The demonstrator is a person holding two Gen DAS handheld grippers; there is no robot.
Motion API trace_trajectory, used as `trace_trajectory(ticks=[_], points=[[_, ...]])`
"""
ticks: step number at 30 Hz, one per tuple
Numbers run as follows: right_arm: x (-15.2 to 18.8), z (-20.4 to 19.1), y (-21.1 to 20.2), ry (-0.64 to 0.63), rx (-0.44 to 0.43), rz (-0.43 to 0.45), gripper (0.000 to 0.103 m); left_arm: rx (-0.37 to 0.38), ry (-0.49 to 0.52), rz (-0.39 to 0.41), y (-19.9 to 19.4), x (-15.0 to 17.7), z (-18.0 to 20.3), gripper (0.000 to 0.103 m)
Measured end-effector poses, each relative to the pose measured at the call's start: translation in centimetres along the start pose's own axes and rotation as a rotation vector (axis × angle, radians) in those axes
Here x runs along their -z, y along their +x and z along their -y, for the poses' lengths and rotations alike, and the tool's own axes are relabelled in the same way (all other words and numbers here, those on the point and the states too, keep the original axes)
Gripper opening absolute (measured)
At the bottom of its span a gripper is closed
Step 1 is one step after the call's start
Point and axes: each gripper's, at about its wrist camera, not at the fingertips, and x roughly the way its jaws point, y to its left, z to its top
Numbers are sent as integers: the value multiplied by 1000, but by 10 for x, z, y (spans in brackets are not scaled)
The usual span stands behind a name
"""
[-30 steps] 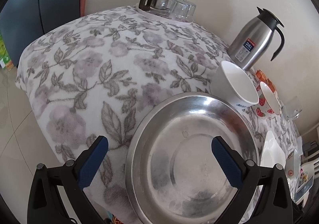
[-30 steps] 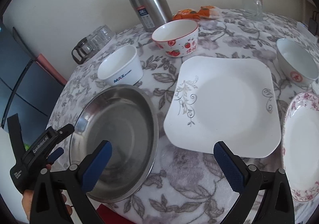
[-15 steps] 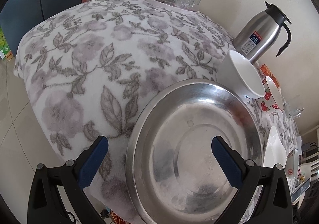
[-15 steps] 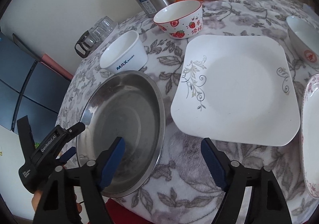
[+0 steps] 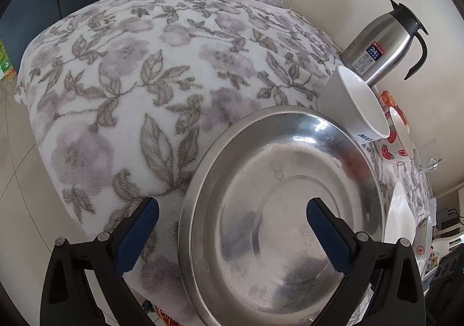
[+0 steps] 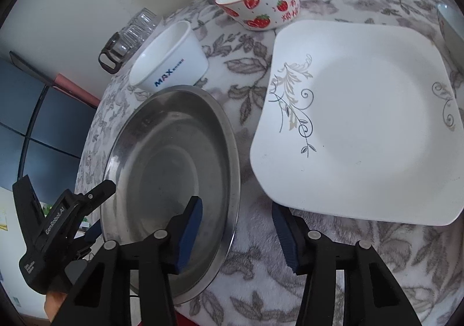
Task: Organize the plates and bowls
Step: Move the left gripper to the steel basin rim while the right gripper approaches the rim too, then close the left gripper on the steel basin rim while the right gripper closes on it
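Right gripper (image 6: 235, 227): jaws were closing, narrowed a lot from a second ago; near rim of steel plate (image 6: 174, 163) sat between the pads, inner pad over the plate's inside, outer pad over the cloth; pads not yet pressing on it.
Right hand: had dropped lower toward the plate since a second ago; view tighter now.
Left gripper (image 5: 232, 227): jaws near full width, just beginning to close; straddled the plate's left rim, nothing held.
Steel plate location: flat on floral tablecloth (image 5: 121, 70) at the table's near-left edge, partly overhanging; MAX bowl (image 6: 171, 64) just behind it, square white plate (image 6: 362, 122) just beside it to the right, apart.
Other dishes: strawberry bowl (image 6: 261, 3) at back, touching square plate's far corner or just short, couldn't tell.
Task meaning: judged steel plate picked as first item; grasp starting, nothing stacked yet.
Risk: thin slick rim, could slip.
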Motion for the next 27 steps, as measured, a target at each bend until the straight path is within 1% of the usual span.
trace_trajectory(ticks=[1,2,6,7,8,11,12,13,14,16,17,19,20,23,27], points=[[-1,0,0,3,-1,4,49,2,-2,-7,2,0,0,91],[-2,1,1,7,-2,7,49,4,-4,-12,3,0,0,88],[-4,-2,3,7,1,16,48,-3,-6,-22,8,0,-1,82],[-5,-3,3,9,8,17,46,-4,-5,-20,8,0,-1,80],[-5,-3,3,9,14,19,45,-3,-4,-18,7,0,-1,75],[-6,-3,4,12,23,21,37,-14,4,-14,8,0,-1,66],[-7,-2,4,18,24,20,32,-20,4,-11,8,0,-1,64],[-6,0,4,23,28,19,28,-24,2,-8,7,0,-2,57],[-7,1,4,29,21,19,26,-26,-3,-5,7,0,-3,52],[-6,2,3,28,1,18,20,-34,-14,-1,6,0,-7,46],[-6,0,3,19,-1,20,18,-38,-17,1,5,1,-8,41],[-6,-5,0,-12,4,31,12,-47,-32,3,3,2,-13,35],[-6,-8,-1,-27,4,36,12,-48,-39,4,2,2,-15,32],[-6,-9,-3,-39,8,38,11,-58,-39,5,1,4,-16,27],[-6,-5,-6,-35,-4,41,11,-69,-32,6,-1,6,-15,25]])
